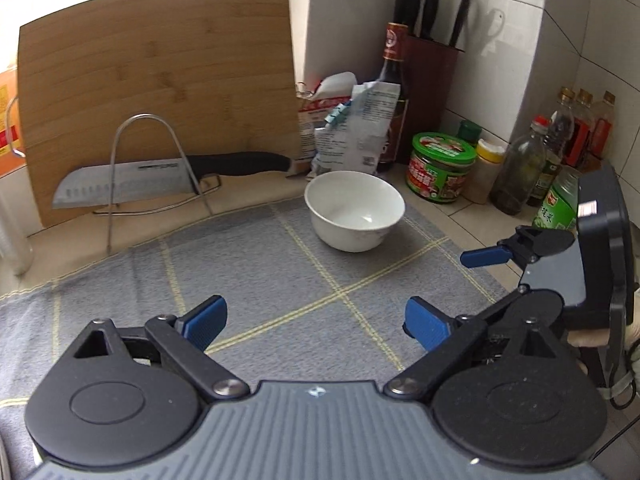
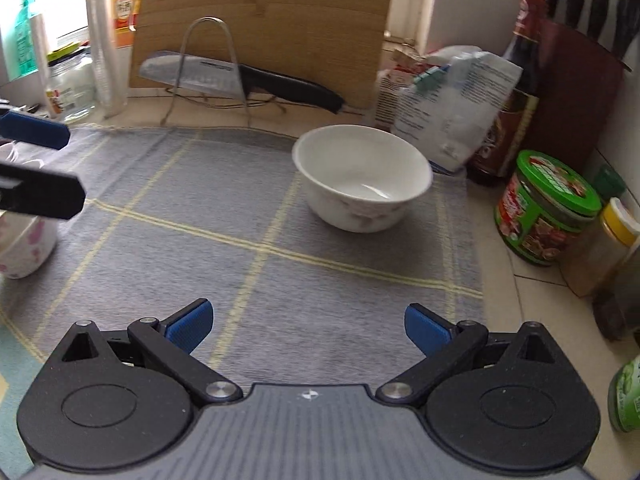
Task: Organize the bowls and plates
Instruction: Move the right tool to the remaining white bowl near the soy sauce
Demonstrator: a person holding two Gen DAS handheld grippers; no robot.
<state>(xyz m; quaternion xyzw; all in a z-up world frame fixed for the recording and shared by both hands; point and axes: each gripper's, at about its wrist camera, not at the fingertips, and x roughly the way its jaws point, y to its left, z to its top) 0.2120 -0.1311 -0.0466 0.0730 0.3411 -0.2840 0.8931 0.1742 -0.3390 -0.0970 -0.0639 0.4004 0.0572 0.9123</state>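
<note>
Left wrist view shows my left gripper with its jaws spread wide and nothing between them, hanging over the grey mat. My right gripper is just as wide and just as empty. Each appears at the edge of the other's view, so they hang side by side.

A white bowl sits upright ahead of both sets of fingers, near the mat's far edge; from the right it lies ahead and slightly to the right. A second, pink-flowered bowl stands to the left of my right fingers, partly behind my left gripper's fingers. I see no plates.

I judge this to be the approach: nothing is gripped yet, and the white bowl looks the likely target. The next move calls for going forward and down until one pad is inside the rim and one outside, then closing on the wall.

Behind the bowl stand bags, a dark bottle and a green-lidded jar, so overshooting could knock them. A knife rests in a wire rack against a cutting board, ahead and left, well apart from the bowl.
</note>
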